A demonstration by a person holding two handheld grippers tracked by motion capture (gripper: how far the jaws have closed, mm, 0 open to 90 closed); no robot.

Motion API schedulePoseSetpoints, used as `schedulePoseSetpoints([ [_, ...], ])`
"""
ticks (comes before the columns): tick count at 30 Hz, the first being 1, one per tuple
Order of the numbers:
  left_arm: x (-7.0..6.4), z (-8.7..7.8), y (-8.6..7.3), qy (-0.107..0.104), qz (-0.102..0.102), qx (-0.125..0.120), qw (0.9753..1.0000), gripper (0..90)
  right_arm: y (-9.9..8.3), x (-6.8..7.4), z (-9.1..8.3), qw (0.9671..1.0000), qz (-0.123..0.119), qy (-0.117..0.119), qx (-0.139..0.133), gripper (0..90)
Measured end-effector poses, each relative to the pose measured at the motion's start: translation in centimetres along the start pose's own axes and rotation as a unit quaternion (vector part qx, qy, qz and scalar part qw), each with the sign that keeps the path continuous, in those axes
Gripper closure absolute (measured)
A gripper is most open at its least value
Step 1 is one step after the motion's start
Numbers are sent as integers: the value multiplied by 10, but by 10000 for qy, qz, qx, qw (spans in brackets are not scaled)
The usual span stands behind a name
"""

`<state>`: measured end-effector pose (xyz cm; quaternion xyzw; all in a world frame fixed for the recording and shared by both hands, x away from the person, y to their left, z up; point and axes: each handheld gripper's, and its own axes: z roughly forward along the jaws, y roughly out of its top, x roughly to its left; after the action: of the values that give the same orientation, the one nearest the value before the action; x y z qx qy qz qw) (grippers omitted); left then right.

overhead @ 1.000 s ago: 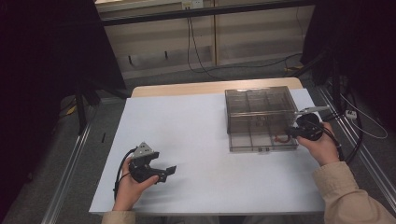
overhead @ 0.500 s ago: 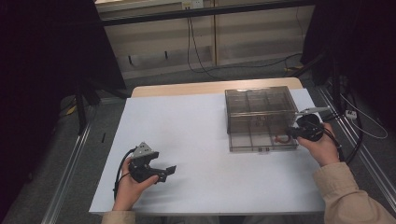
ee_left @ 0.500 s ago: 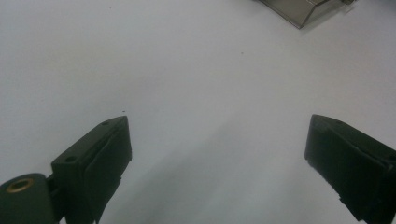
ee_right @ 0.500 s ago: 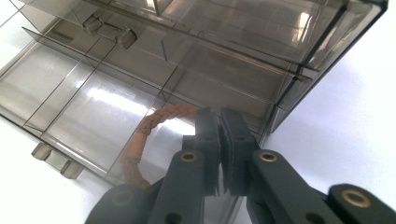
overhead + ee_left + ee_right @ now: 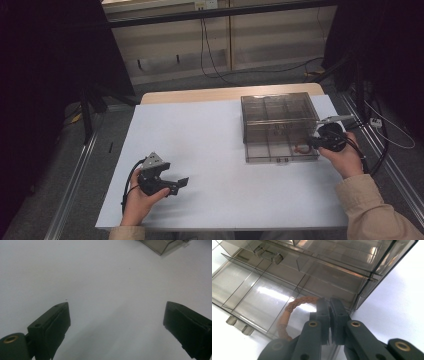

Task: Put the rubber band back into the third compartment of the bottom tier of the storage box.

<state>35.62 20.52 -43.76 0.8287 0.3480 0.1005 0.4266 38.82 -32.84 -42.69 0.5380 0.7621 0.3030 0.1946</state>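
A smoky clear compartment box lies at the right of the white table, its lid tilted open toward the far side. My right gripper is at the box's near right corner, shut on a brown braided ring. In the right gripper view the jaws pinch the ring at its edge, and the loop hangs over a near compartment of the box. My left gripper rests low at the table's near left, open, with nothing between its jaws.
A corner of the box shows far off in the left gripper view. Two latch tabs stick out from the box's front edge. Metal rails run along both sides of the table, and cables lie on the floor behind it.
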Motion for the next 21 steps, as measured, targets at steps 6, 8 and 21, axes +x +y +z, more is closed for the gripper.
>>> schedulePoseSetpoints([
  [6,0,0,0,-8,-13,3,10000,74,0,1,0,10000,-10,-8,27,873],
  [8,0,0,0,4,-14,3,10000,74,-1,-1,0,10000,6,-23,-2,873],
  [21,0,0,0,-6,-5,15,10000,74,-4,1,7,10000,13,3,68,871],
])
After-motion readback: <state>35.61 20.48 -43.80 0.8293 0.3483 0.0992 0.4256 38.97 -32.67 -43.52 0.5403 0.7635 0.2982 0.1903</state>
